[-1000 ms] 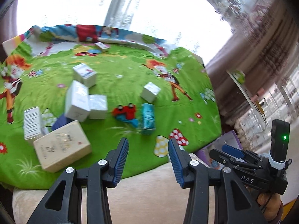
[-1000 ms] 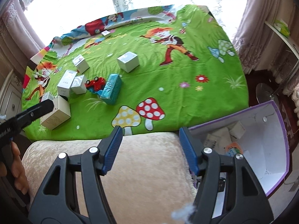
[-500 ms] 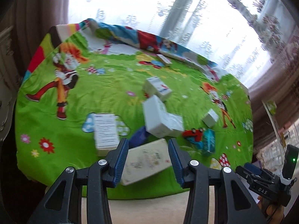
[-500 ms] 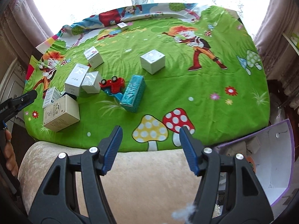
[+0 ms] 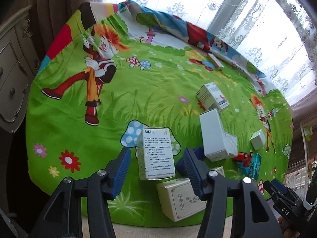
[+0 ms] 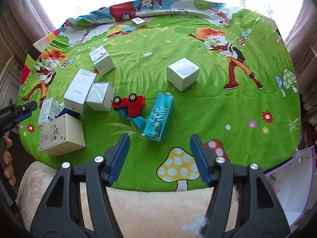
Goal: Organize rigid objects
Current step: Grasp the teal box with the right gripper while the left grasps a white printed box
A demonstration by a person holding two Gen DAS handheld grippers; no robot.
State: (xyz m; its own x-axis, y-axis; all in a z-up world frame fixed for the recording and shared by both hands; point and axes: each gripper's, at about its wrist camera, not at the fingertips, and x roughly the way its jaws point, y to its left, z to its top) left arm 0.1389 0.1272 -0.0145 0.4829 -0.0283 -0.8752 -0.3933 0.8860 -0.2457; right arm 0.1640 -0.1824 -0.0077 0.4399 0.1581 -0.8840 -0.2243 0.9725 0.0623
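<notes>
Several boxes lie on a green cartoon cloth [image 5: 138, 91]. My left gripper [image 5: 156, 163] is open, its blue pads either side of a white medicine box with printed text [image 5: 156, 154], not touching it; that box shows in the right wrist view [image 6: 48, 113]. A cream box [image 5: 182, 198] lies just below it. My right gripper [image 6: 159, 154] is open and empty, just short of a teal box [image 6: 159, 117] and a red toy car [image 6: 129, 104]. A white cube [image 6: 183, 73] sits farther back.
A tall white box [image 6: 79, 90], a small shiny box [image 6: 100, 96], another medicine box [image 6: 102, 59] and a far small box [image 6: 138, 22] lie on the cloth. A purple-edged bin [image 6: 293, 188] stands at right, a beige cushion edge [image 6: 138, 208] in front. A dresser [image 5: 11, 75] stands at left.
My left gripper has swung left and moved in until its open fingers flank the white medicine box. My right gripper has moved forward and left, closer to the teal box.
</notes>
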